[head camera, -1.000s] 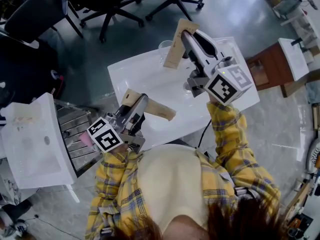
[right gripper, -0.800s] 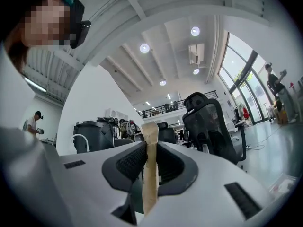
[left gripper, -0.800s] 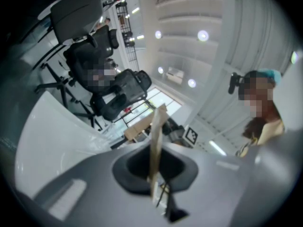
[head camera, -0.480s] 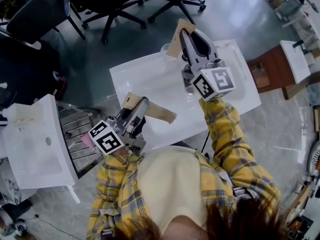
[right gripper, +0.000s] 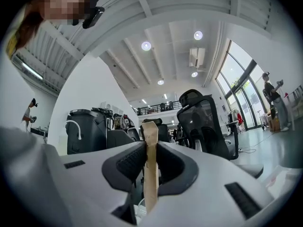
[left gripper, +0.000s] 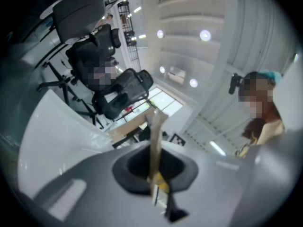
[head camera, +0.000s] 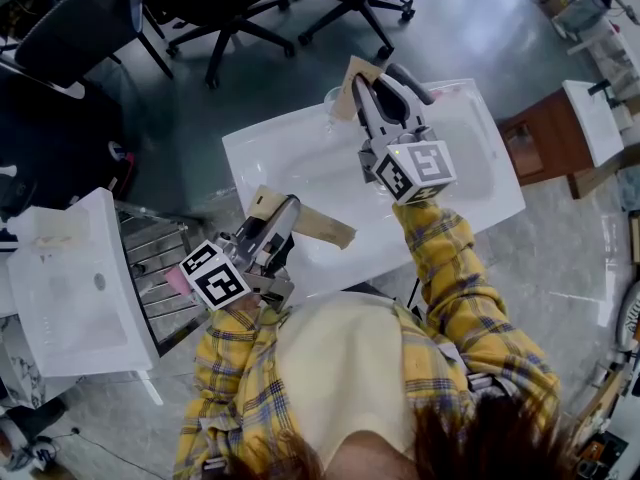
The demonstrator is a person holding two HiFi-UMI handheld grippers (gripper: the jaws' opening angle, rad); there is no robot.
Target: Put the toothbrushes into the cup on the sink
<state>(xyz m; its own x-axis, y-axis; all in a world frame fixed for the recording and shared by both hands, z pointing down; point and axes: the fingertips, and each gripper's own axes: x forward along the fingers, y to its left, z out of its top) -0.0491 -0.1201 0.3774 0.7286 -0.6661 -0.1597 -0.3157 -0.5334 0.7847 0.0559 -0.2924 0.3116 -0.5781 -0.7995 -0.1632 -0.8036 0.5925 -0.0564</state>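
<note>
My right gripper point(head camera: 366, 80) is shut on a flat brown toothbrush pack point(head camera: 352, 74) and holds it at the far edge of the white sink point(head camera: 290, 153). The pack's lower end hangs right over a clear cup point(head camera: 330, 101) that stands there. Seen from the right gripper, the pack point(right gripper: 150, 160) stands on edge, pinched between the pads. My left gripper point(head camera: 286, 211) is low over the sink's near edge, shut on a second brown pack point(head camera: 318, 225). In the left gripper view that pack point(left gripper: 155, 141) sticks up from between the jaws.
Black office chairs point(head camera: 230, 8) stand on the floor beyond the sink. At the left are a second white sink point(head camera: 70, 288) and a metal rack point(head camera: 150, 268). A brown cabinet point(head camera: 535, 138) with another basin point(head camera: 590, 118) is at the right.
My right gripper has sunk and rolled with its pack, bringing the pack's lower end nearer the cup. The left gripper and its pack have stayed still.
</note>
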